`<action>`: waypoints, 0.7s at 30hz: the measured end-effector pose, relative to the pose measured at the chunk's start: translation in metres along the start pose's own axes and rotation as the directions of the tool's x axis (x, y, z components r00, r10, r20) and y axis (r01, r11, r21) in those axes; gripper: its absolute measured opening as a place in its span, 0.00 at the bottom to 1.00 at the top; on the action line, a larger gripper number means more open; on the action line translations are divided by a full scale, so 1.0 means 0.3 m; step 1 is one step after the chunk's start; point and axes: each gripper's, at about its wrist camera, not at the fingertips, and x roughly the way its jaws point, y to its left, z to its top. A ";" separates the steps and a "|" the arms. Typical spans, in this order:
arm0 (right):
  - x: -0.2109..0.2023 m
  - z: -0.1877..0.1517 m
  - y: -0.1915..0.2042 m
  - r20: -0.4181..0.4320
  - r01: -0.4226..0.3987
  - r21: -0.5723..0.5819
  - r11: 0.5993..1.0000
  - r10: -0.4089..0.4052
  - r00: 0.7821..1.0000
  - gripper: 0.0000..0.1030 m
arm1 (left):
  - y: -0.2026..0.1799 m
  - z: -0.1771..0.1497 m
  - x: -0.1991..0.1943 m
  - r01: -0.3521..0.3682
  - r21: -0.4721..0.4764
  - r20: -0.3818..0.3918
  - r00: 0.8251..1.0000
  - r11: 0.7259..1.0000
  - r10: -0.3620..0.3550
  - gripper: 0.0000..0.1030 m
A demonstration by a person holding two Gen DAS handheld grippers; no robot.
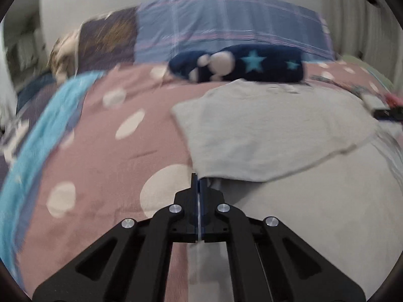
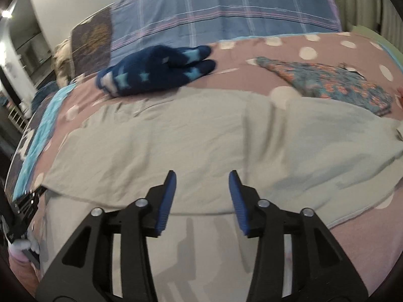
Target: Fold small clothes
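Note:
A light grey garment (image 1: 272, 136) lies spread on a pink polka-dot bedspread (image 1: 100, 156); one part is folded over the rest. My left gripper (image 1: 199, 180) is shut on the grey garment's near edge at the fold. In the right wrist view the same grey garment (image 2: 189, 141) fills the middle. My right gripper (image 2: 202, 180) is open and empty, just above the garment's near part. The left gripper (image 2: 25, 206) shows at the far left edge of that view.
Dark blue star-patterned socks (image 1: 239, 63) (image 2: 156, 70) lie beyond the garment. A floral blue-orange cloth (image 2: 327, 83) lies at the right. A blue plaid pillow (image 2: 226, 10) is at the bed's head. A turquoise blanket (image 1: 45, 130) runs along the left side.

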 end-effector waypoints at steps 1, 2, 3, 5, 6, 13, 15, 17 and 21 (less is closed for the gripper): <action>0.020 -0.017 0.006 -0.022 -0.002 -0.015 1.000 0.001 1.000 0.48 | -0.009 -0.004 -0.012 -0.015 0.031 -0.006 1.000 0.999 0.015 0.00; 0.042 -0.031 0.007 -0.041 0.002 -0.022 1.000 -0.003 0.999 0.48 | -0.010 -0.007 -0.018 -0.019 0.048 -0.018 1.000 0.999 0.019 0.02; 0.068 -0.044 0.003 -0.060 0.007 -0.023 1.000 -0.008 0.998 0.48 | 0.004 -0.010 -0.023 -0.002 0.041 -0.038 0.999 0.999 0.004 0.02; 0.103 -0.077 -0.008 -0.046 -0.001 -0.024 1.000 0.000 0.999 0.50 | 0.057 -0.005 -0.030 0.053 -0.037 -0.045 0.997 0.998 -0.055 0.37; 0.106 -0.092 -0.001 -0.020 -0.014 -0.040 0.999 0.013 1.000 0.55 | 0.093 0.001 -0.034 0.092 -0.094 -0.026 0.995 0.991 -0.094 0.45; 0.132 -0.112 0.086 -0.009 0.061 -0.169 0.984 -0.064 0.998 0.75 | 0.245 0.150 0.228 0.174 -0.362 -0.072 0.974 0.916 -0.213 0.70; 0.129 -0.114 0.072 -0.002 0.041 -0.154 0.987 -0.042 0.999 0.75 | 0.258 0.181 0.369 0.185 -0.420 -0.138 0.955 0.889 -0.264 0.69; 0.125 -0.119 0.061 0.003 0.026 -0.143 0.989 -0.026 1.000 0.75 | 0.256 0.209 0.438 0.166 -0.444 -0.146 0.956 0.880 -0.254 0.29; 0.122 -0.123 0.061 0.008 0.023 -0.142 0.990 -0.022 1.000 0.76 | 0.245 0.313 0.404 0.151 -0.407 -0.047 0.982 0.901 -0.186 0.02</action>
